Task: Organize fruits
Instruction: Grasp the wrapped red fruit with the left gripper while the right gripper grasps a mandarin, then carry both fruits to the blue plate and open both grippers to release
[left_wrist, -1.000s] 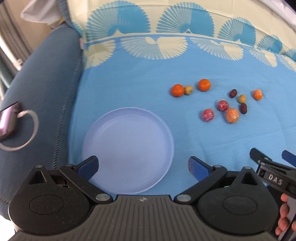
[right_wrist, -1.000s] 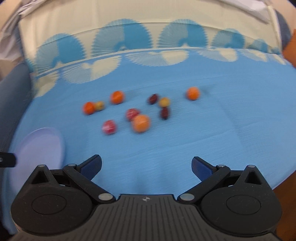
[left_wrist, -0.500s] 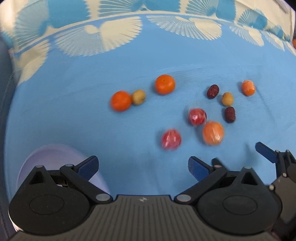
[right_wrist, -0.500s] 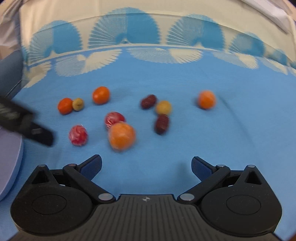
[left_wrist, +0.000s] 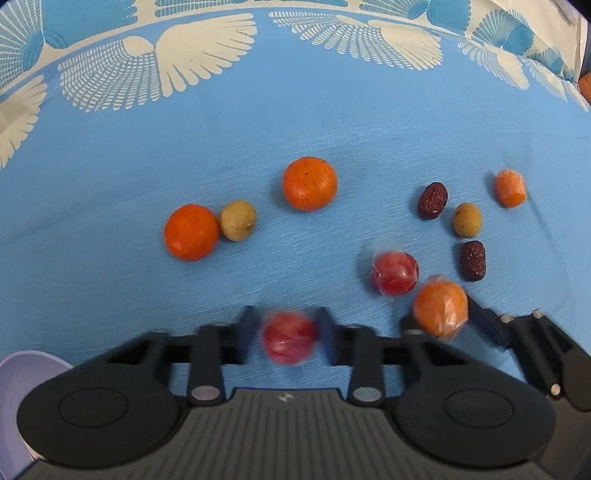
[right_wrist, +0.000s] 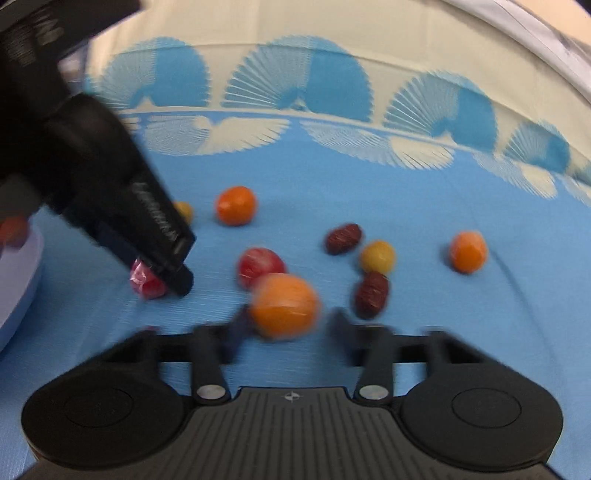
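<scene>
On the blue cloth (left_wrist: 295, 110), the left gripper (left_wrist: 288, 338) is closing around a red fruit (left_wrist: 290, 338), seemingly touching it. The right gripper (right_wrist: 286, 321) is closing around an orange fruit (right_wrist: 284, 304). The plate (left_wrist: 22, 369) lies left, nearer the left gripper.

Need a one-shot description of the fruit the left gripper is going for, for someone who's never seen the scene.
On the blue cloth, nearest the lilac plate, a red plastic-wrapped fruit sits between the closing left gripper jaws. Its red twin lies free, farther from the plate.
</scene>
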